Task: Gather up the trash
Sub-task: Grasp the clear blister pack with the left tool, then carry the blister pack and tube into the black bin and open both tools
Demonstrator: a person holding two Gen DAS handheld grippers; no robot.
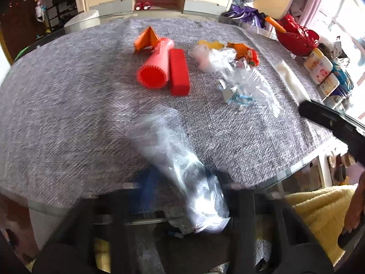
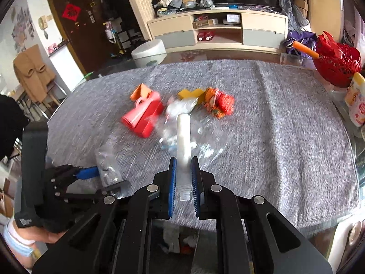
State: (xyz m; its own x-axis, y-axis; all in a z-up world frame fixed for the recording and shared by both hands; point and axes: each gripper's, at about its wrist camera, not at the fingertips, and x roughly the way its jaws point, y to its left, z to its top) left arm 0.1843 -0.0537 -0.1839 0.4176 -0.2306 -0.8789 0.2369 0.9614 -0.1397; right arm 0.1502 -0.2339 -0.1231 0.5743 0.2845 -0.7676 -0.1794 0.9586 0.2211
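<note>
My right gripper (image 2: 183, 166) is shut on a white plastic tube (image 2: 183, 137) with a threaded end, held above the grey tablecloth (image 2: 273, 137). My left gripper (image 1: 182, 187) holds a crumpled clear plastic wrapper (image 1: 182, 166) near the table's front edge; it also shows in the right wrist view (image 2: 107, 166). More trash lies mid-table: clear plastic wrap (image 1: 246, 77), an orange snack packet (image 1: 246, 52), a yellow scrap (image 1: 212, 44), an orange paper box (image 1: 147, 37), a red cup (image 1: 155, 68) and a red box (image 1: 179, 72).
A red openwork basket (image 1: 296, 36) and white bottles (image 1: 319, 68) stand at the table's right edge. A cabinet (image 2: 216, 32) stands behind the table. A yellow towel (image 1: 319, 210) lies below the table's front edge. Trash sits below the edge (image 2: 173, 237).
</note>
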